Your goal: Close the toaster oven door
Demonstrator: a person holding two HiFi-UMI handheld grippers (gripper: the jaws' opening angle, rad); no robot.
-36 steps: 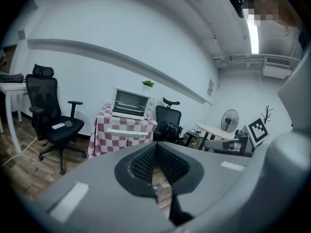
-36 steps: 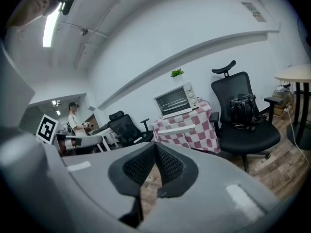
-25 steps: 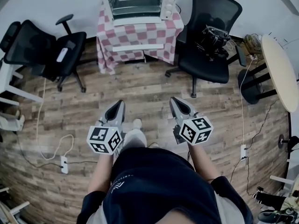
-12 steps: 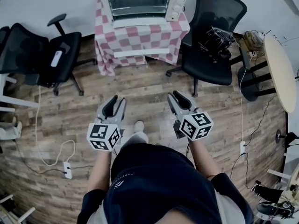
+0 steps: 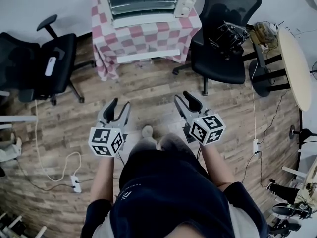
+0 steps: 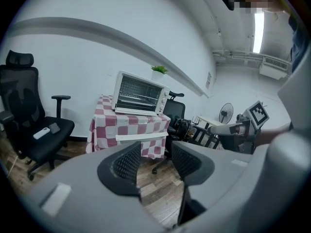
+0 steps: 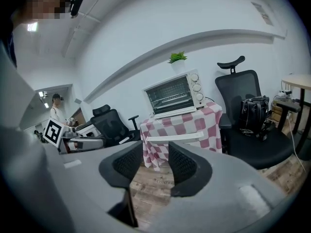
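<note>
The white toaster oven [image 5: 148,1] stands on a table draped in red-and-white check cloth [image 5: 143,36] against the far wall, its glass front facing me. It also shows in the left gripper view [image 6: 138,93] and the right gripper view [image 7: 175,95]. From this distance I cannot tell how its door stands. My left gripper [image 5: 119,105] and right gripper [image 5: 185,99] hang side by side over the wood floor, well short of the table. Both pairs of jaws are opening, with nothing between them [image 6: 154,159] [image 7: 155,161].
A black office chair [image 5: 39,66] stands left of the table. Another black chair [image 5: 223,58] stands right of it with a black bag [image 5: 229,33] on its seat. A round pale table [image 5: 297,68] is at the far right. A power strip [image 5: 75,182] and cable lie on the floor.
Both grippers' jaws have gone from shut to open. The head view has shifted, so the table and oven sit higher and slightly left in the picture.
</note>
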